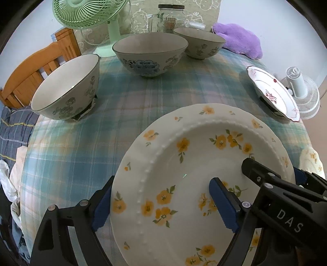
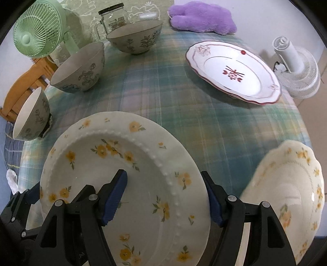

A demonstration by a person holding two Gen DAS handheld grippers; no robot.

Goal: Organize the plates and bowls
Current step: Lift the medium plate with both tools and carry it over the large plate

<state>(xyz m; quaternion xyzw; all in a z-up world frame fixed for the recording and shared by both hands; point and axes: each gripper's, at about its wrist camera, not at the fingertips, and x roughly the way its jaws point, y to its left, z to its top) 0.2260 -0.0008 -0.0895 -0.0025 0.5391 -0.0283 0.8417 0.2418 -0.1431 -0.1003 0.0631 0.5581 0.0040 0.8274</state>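
Yellow-flower plate (image 1: 184, 163): I see glossy glazed ceramic, beaded ridge.
Bowls (image 1: 150, 54): matt-looking glazed ceramic.
Counter (image 2: 173, 98) cover: soft woven plaid cloth.
Tongs (image 2: 163, 201): matt black plastic, ribbed blue pads (image 2: 114, 196).
Chair (image 1: 30, 75), ten o'clock: varnished wood.
Jar (image 1: 169, 18): clear glass.

We can read only one marking for certain: white capital letters "DAS" on the black plastic arm of the right gripper (image 1: 267, 174), at the near right of the left wrist view. The far glass jar with black lid (image 1: 170, 19) carries a label too blurred to read.
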